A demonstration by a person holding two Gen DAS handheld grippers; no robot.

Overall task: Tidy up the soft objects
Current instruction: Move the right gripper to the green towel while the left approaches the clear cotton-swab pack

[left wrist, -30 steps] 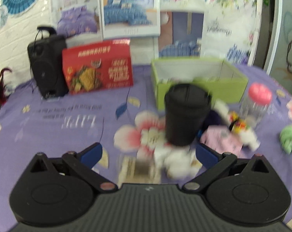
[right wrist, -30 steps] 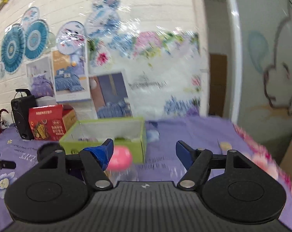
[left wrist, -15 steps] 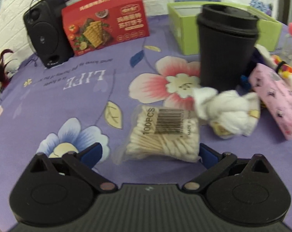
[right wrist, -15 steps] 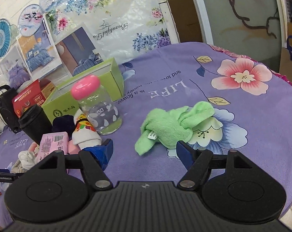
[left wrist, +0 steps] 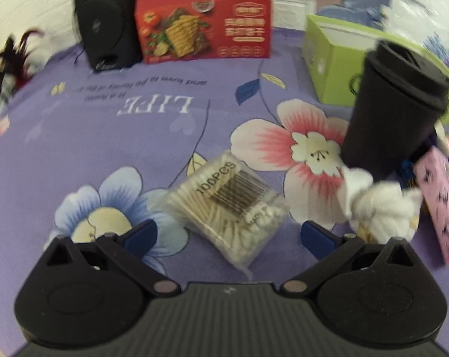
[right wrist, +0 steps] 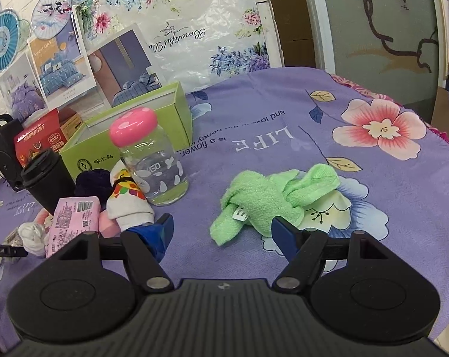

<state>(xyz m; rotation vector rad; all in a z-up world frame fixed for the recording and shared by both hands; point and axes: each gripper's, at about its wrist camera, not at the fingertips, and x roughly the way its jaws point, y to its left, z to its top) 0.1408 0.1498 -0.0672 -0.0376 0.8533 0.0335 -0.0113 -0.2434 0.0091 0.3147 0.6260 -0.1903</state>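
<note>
My left gripper [left wrist: 229, 235] is open and empty, its fingers on either side of a clear bag of cotton swabs [left wrist: 224, 208] lying on the purple cloth. A knotted white cloth [left wrist: 379, 205] lies just right of it. My right gripper [right wrist: 223, 229] is open and empty, just in front of a knotted green towel [right wrist: 272, 196]. A white sock with coloured print [right wrist: 129, 199] and a dark blue soft item [right wrist: 90, 181] lie by the glass jar. An open green box [right wrist: 135, 139] stands behind them; it also shows in the left wrist view [left wrist: 328, 59].
A black lidded cup [left wrist: 394, 113] stands right of the swabs, also in the right wrist view [right wrist: 46, 178]. A pink packet [left wrist: 441, 202], a glass jar with pink lid [right wrist: 148, 160], a red box [left wrist: 203, 17] and a black speaker [left wrist: 105, 20] stand around.
Both grippers dropped from looking at the wall towards the table. The left one has come closer over the swab bag and shifted left. The right one has closed in on the green towel.
</note>
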